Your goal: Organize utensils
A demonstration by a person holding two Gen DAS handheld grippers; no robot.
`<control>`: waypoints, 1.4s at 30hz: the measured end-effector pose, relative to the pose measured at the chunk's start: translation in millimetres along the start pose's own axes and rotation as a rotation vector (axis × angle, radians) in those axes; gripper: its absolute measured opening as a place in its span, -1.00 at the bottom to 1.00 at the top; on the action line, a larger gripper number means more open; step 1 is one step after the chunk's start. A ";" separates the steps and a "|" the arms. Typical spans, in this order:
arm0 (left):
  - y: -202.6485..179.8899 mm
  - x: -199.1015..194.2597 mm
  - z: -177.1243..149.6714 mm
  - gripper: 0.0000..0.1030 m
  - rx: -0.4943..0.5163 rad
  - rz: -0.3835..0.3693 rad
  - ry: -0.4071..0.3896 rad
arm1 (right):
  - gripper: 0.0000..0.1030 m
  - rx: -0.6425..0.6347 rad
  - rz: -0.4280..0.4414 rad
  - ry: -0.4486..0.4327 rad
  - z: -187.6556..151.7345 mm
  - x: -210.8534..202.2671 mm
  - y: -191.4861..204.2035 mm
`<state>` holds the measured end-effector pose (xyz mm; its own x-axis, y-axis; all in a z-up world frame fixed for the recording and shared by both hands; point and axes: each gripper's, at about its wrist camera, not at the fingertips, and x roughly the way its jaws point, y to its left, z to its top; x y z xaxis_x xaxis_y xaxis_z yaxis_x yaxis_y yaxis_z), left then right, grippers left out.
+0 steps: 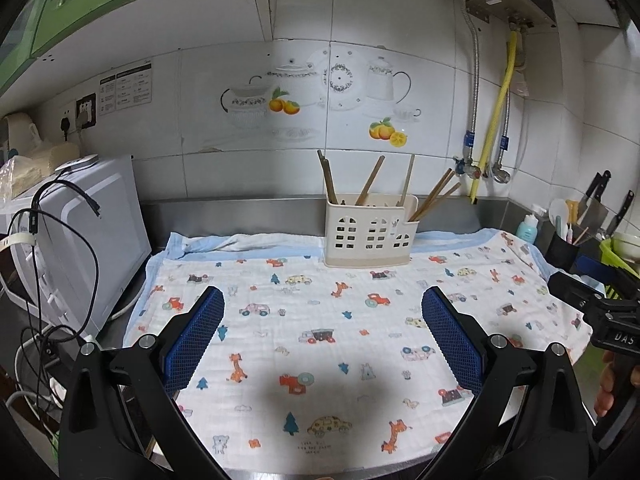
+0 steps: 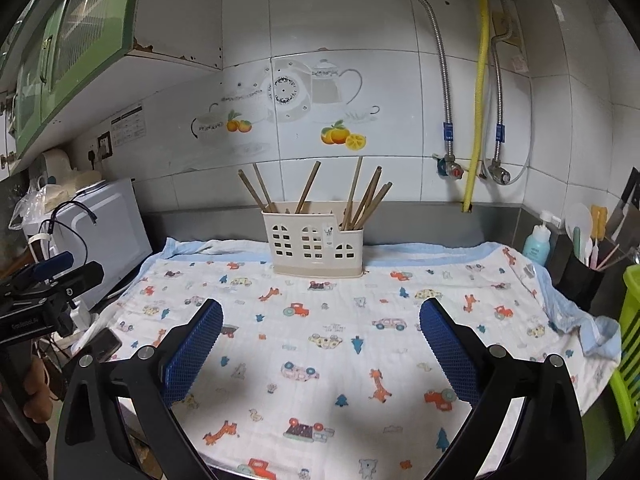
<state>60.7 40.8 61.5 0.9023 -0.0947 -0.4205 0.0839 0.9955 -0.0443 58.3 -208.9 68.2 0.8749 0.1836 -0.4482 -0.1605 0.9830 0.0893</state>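
Note:
A cream plastic utensil holder (image 1: 370, 234) with window cut-outs stands at the back of a printed cloth (image 1: 320, 344). Several brown chopsticks (image 1: 370, 180) stand in it, spread over its compartments. The holder also shows in the right wrist view (image 2: 316, 246) with the chopsticks (image 2: 308, 186). My left gripper (image 1: 323, 300) is open and empty, hovering over the cloth in front of the holder. My right gripper (image 2: 321, 312) is open and empty, also over the cloth. The right gripper's body (image 1: 600, 312) shows at the right edge of the left wrist view.
A white microwave (image 1: 80, 232) with cables stands on the left. At the right are a black pot of utensils (image 2: 580, 276), a soap bottle (image 2: 536, 246), knives (image 1: 596, 200) and a green rack (image 2: 630, 344). Pipes and valves (image 2: 472, 168) line the tiled wall.

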 end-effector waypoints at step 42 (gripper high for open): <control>-11.7 -29.1 -38.8 0.90 0.054 0.056 -0.002 | 0.86 -0.050 -0.068 0.036 -33.4 -28.6 10.4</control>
<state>17.1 31.7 39.1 0.9069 -0.0386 -0.4195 0.0557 0.9980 0.0284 16.4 -203.7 52.2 0.8674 0.1160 -0.4839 -0.1251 0.9921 0.0135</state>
